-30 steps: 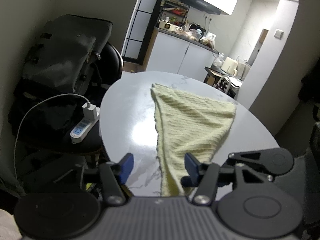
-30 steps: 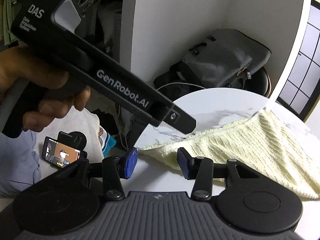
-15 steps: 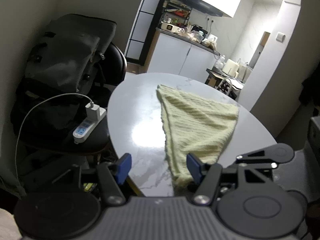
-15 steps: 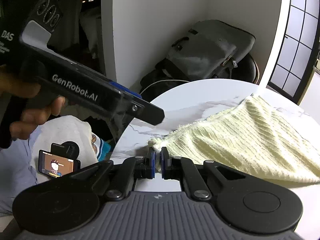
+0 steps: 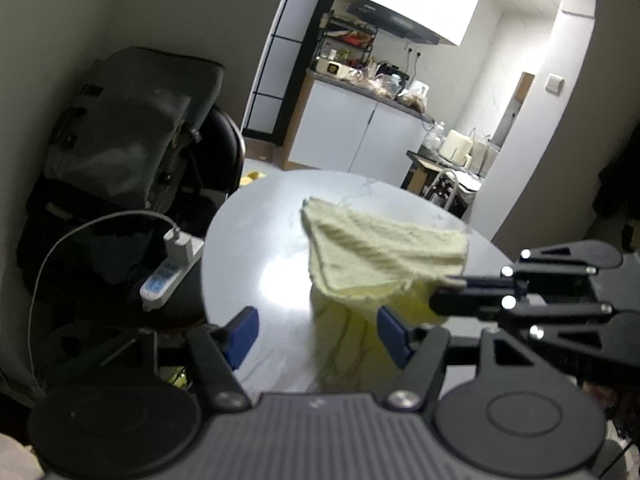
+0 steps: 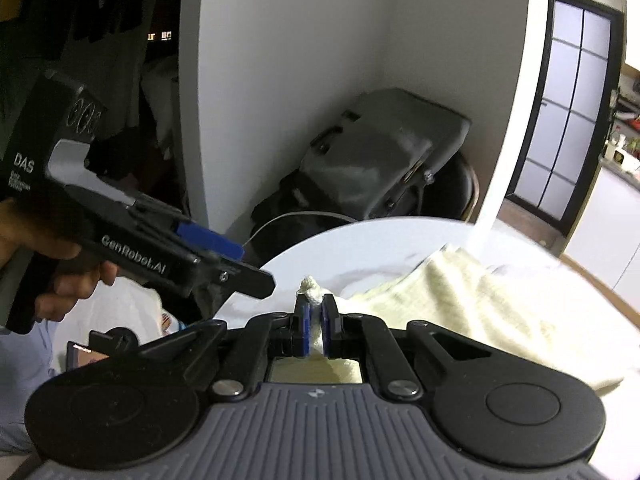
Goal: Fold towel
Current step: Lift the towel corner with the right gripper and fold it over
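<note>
The pale yellow ribbed cotton towel [image 5: 372,252] lies on the round grey marble-look counter [image 5: 256,248], its near corner lifted off it, we judge to carry it over for a fold. Our right tool [image 6: 315,326] is clenched on that corner; our left tool [image 5: 316,332] waits released, just beside the raised cloth.

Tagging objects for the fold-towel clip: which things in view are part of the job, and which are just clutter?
Job:
- towel
- right gripper, shut on the towel's corner
- left gripper, open
- table

Clutter:
- backpack
- power strip with charger cable
- phone
</note>
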`<action>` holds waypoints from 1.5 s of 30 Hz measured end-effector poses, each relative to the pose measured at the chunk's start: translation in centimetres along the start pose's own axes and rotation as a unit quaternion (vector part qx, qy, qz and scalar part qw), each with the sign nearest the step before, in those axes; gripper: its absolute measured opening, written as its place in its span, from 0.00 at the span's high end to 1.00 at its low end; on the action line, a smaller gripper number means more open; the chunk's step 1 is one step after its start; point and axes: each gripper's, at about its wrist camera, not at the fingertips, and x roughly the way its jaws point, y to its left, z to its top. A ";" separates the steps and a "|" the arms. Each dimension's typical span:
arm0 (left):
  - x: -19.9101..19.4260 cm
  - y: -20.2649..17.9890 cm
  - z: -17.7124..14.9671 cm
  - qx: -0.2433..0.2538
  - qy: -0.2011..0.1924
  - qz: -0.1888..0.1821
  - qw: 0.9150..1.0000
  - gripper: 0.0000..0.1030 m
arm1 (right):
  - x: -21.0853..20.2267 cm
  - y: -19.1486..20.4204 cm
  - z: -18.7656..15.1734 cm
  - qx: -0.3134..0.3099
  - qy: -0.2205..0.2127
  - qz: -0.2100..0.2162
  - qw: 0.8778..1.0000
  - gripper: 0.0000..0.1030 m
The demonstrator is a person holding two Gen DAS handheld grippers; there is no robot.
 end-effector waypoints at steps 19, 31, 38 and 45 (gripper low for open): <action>5.1 -4.3 0.5 0.031 0.043 -0.035 0.998 0.33 | -2.9 -10.9 3.3 0.024 -0.024 -0.087 0.996 0.94; 7.5 -6.3 1.4 0.052 0.059 -0.047 0.996 0.32 | -3.0 -17.9 1.4 0.078 -0.012 -0.105 0.991 0.94; 8.4 -6.9 1.1 0.065 0.073 -0.047 0.994 0.32 | -3.3 -20.1 0.3 0.090 -0.014 -0.127 0.988 0.94; 8.7 -7.5 0.9 0.074 0.079 -0.048 0.993 0.31 | -2.6 -21.9 -0.7 0.100 -0.009 -0.145 0.984 0.94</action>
